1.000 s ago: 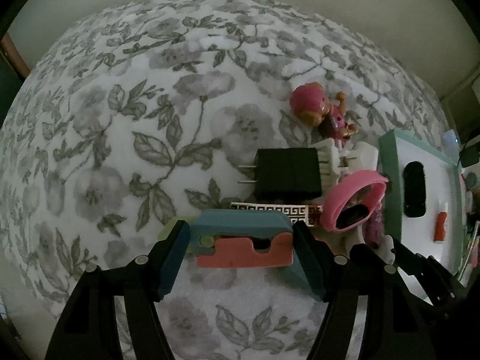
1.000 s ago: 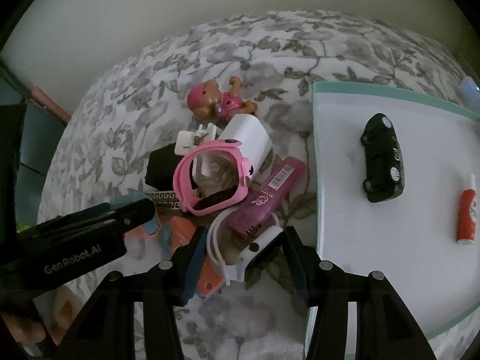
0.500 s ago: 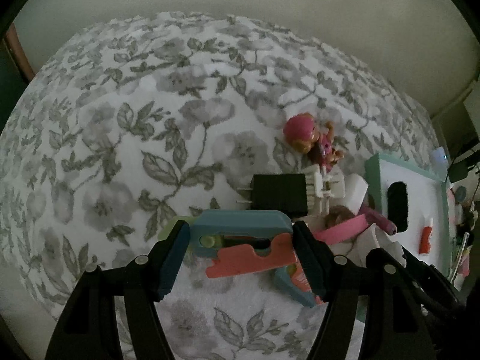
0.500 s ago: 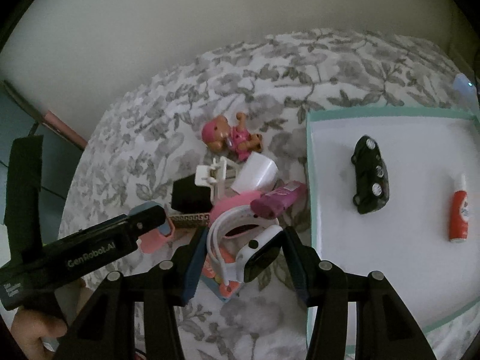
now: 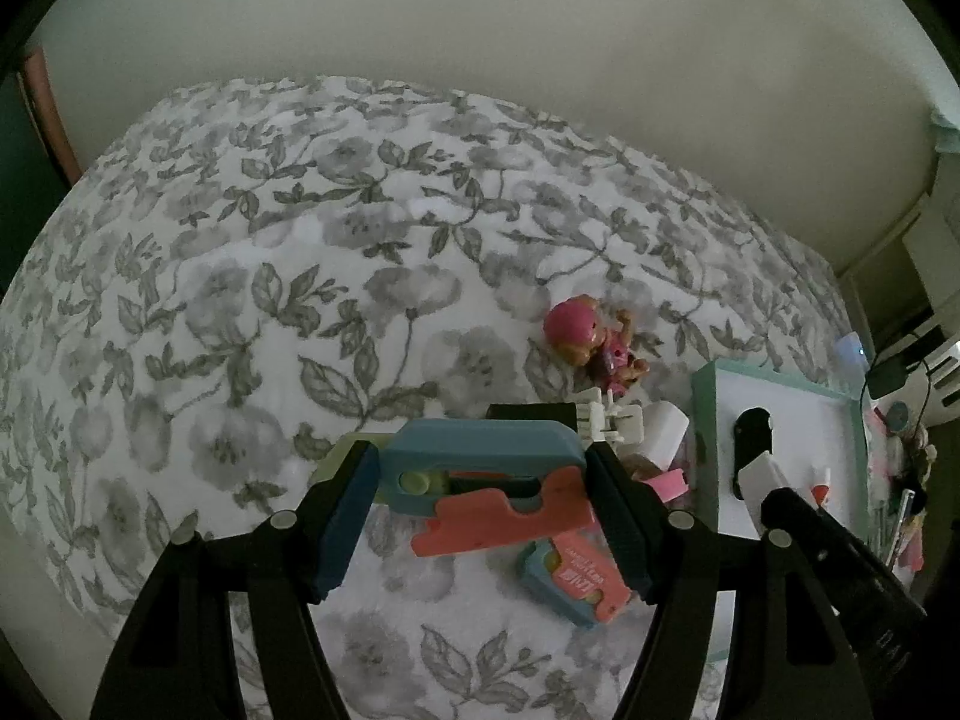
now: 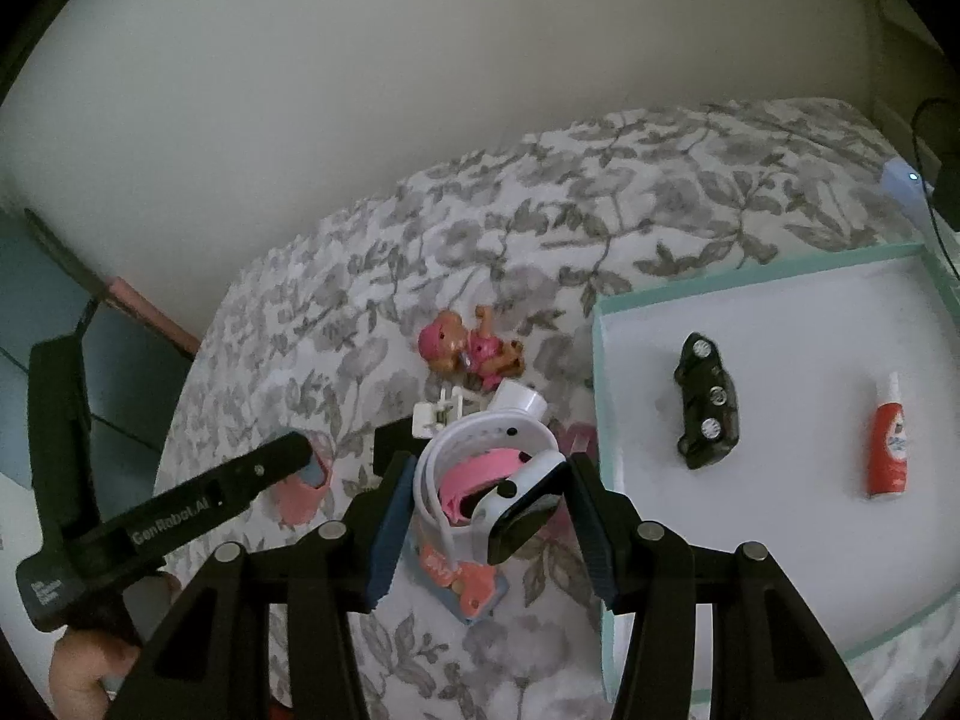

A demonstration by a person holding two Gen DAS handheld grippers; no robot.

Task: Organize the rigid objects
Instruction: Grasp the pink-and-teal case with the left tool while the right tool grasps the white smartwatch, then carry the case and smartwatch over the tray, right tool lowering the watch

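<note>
Left gripper [image 5: 483, 507] points steeply down, jaws partly apart and clamped on a blue-and-coral toy [image 5: 489, 483] held crosswise between the pads, clear of the surface below; right gripper [image 6: 489, 525] tilted down less steeply, jaws narrower, pads pressing a white smartwatch [image 6: 501, 480], its dark screen against the right pad and the strap looped to the left one; in the right wrist view the left gripper's black body slants in from the lower left, with part of a hand [image 6: 81, 675] at its base.
</note>
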